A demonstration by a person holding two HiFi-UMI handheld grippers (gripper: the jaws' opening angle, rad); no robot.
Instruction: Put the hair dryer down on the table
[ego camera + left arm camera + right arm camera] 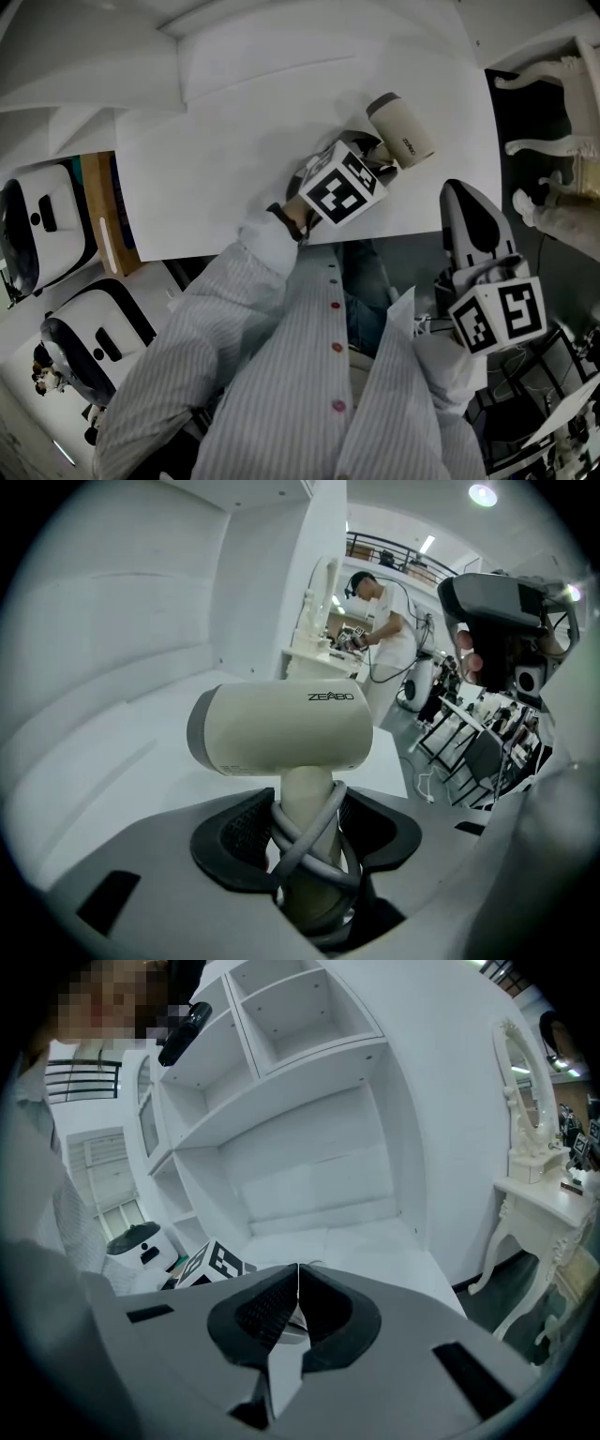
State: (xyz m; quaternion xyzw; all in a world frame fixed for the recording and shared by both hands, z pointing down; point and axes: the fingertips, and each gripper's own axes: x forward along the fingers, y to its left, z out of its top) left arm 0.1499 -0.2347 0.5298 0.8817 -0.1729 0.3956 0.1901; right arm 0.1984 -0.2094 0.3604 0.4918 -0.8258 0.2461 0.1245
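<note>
A cream hair dryer [281,728] with a grey rear cap stands up between the jaws of my left gripper [305,841], which is shut on its handle; the grey cord [314,841] is wound round that handle. In the head view the hair dryer [401,129] is over the white table [234,159] near its front right part, with the left gripper [375,169] just below it. My right gripper [473,220] hangs off the table's front right corner, its jaws shut with nothing between them. Its tips [297,1274] meet in the right gripper view.
White shelving [281,1072] rises behind the table. A white ornate dressing table [553,112] stands to the right. Two white robot bases [37,225] sit on the floor at the left. A person [384,621] works at a bench in the background.
</note>
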